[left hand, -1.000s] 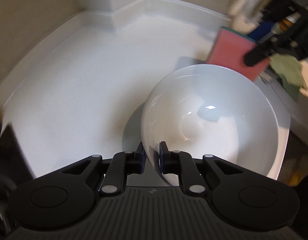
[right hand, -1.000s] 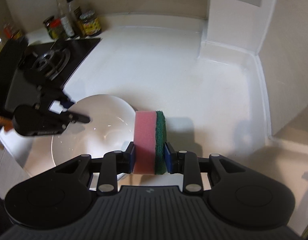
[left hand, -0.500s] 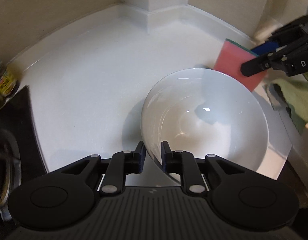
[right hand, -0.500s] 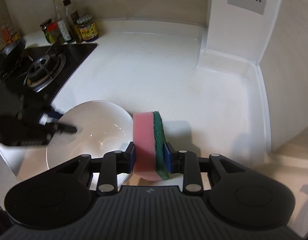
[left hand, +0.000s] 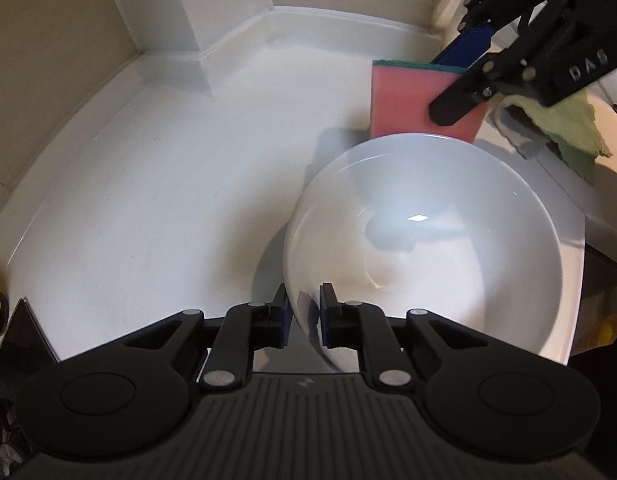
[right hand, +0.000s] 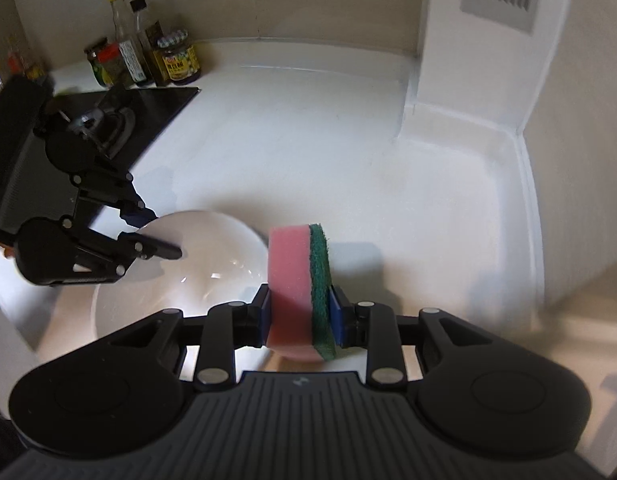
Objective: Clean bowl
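Observation:
A white bowl (left hand: 428, 240) sits tilted on the white counter (left hand: 148, 180), empty and glossy inside. My left gripper (left hand: 303, 316) straddles its near rim, one pad outside the wall and one inside, and the jaws are closing on it. The right wrist view shows the same grip at the bowl's (right hand: 212, 256) left rim, with the left gripper (right hand: 162, 234) coming in from the left. My right gripper (right hand: 300, 316) is shut on a pink sponge with a green scouring side (right hand: 296, 272). It holds the sponge (left hand: 400, 96) upright just beyond the bowl's far rim.
A black gas hob (right hand: 120, 120) lies at the left, with several sauce bottles and jars (right hand: 148, 60) behind it against the wall. A green cloth (left hand: 564, 128) hangs at the counter's right edge. A wall column (left hand: 188, 12) juts into the back corner.
The left jaws widened a little around the rim, then narrowed again. The sponge now stands closer to the bowl's rim. The left view has swung towards the back corner.

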`<state>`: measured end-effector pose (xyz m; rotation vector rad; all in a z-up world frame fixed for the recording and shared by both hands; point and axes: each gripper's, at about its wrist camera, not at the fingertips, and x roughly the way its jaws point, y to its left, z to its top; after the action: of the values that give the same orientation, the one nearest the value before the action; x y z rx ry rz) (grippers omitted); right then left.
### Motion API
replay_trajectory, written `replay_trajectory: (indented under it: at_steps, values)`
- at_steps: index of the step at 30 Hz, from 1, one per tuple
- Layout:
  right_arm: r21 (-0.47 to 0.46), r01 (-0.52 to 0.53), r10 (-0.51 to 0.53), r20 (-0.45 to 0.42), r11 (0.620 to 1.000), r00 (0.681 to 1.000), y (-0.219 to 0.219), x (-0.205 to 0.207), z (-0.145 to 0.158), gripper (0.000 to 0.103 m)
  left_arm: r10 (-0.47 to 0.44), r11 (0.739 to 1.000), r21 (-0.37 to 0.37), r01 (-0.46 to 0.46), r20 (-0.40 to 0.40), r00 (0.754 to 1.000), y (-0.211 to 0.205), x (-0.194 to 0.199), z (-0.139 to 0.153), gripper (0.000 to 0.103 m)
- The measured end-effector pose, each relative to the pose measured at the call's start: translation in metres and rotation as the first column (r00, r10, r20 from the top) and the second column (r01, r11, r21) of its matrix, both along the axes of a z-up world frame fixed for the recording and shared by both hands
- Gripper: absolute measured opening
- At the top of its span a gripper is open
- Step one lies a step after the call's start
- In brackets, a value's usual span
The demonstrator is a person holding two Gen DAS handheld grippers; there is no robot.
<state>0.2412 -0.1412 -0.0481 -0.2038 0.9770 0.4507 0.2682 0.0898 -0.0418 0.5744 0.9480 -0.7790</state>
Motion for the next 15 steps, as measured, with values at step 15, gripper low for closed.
replay_trajectory:
  at_steps: [15]
  values:
    - [0.041,-0.01,0.011,-0.022,0.999,1.0,-0.015,-0.021,0.003,0.026,0.246,0.966,-0.068,-0.25,-0.064,0.967,0.019,-0.028,-0.008,0.018]
